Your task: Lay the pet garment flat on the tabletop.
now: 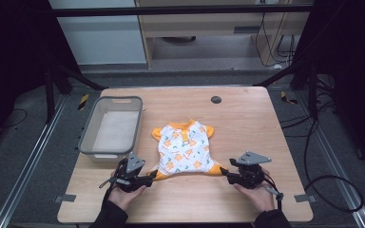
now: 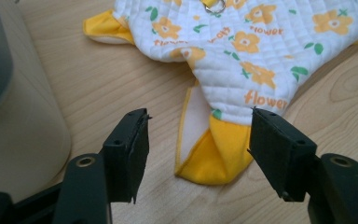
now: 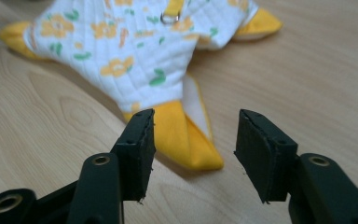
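Both grippers open at the orange leg cuffs of a small quilted garment.

Spread flat near the middle of the light wooden table (image 1: 247, 118): small white quilted pet garment (image 1: 185, 148) printed with orange flowers, trimmed with orange collar and cuffs, collar end pointing away from the person. Just left of the garment, a grey rectangular plastic bin (image 1: 88, 130), well apart from the right-hand cuff. At the garment's near-left corner, left gripper (image 2: 198, 140) with jaws spread wide, orange cuff (image 2: 219, 156) lying on the wood between the black pads (image 2: 137, 149), not pinched. At the garment's near-right corner, right gripper (image 3: 193, 144) likewise parted, other orange cuff (image 3: 186, 137) lying between its pads (image 3: 256, 149) with a gap on each side, nothing gripped. Beyond the collar, near the table's far edge, a small dark round disc (image 1: 216, 99).
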`<move>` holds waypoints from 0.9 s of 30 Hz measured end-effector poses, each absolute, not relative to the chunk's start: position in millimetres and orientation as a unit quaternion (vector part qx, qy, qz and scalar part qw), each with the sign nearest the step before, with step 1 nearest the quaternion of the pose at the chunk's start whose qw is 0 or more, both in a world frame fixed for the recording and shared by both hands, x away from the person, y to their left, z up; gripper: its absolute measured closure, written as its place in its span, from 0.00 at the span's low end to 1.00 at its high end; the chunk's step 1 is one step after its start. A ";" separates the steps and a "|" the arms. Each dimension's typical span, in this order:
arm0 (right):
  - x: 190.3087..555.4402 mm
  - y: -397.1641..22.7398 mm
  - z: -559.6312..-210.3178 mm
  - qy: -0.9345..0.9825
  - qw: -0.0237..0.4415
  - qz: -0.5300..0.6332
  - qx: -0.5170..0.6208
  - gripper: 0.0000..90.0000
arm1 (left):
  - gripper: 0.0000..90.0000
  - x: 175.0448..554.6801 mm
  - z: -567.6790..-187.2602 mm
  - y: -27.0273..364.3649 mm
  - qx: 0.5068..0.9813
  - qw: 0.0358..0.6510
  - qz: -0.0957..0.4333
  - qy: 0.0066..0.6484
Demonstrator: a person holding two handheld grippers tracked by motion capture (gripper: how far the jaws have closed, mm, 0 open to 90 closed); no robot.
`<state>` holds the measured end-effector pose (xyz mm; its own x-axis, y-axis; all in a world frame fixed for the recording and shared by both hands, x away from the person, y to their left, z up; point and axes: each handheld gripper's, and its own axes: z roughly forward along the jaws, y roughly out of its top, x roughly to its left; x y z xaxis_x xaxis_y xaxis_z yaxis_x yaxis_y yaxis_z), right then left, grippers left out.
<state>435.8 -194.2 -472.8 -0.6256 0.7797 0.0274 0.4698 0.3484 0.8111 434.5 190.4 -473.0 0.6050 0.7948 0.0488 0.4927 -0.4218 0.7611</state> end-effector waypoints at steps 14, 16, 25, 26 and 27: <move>441.8 -167.2 -493.9 0.835 0.170 0.384 0.357 0.67 | 0.57 436.0 -488.4 174.6 0.847 0.334 0.189 0.367; 441.1 -166.1 -494.8 0.836 0.176 0.378 0.356 0.75 | 0.63 436.2 -488.2 174.5 0.849 0.334 0.180 0.368; 440.1 -167.5 -489.8 0.834 0.162 0.373 0.372 0.98 | 0.90 441.3 -487.8 172.5 0.858 0.325 0.141 0.371; 439.9 -167.7 -489.0 0.835 0.163 0.373 0.371 0.98 | 0.91 441.0 -486.3 172.7 0.858 0.326 0.144 0.369; 439.7 -168.1 -487.3 0.834 0.162 0.376 0.370 0.98 | 0.92 440.8 -484.1 173.7 0.857 0.329 0.145 0.368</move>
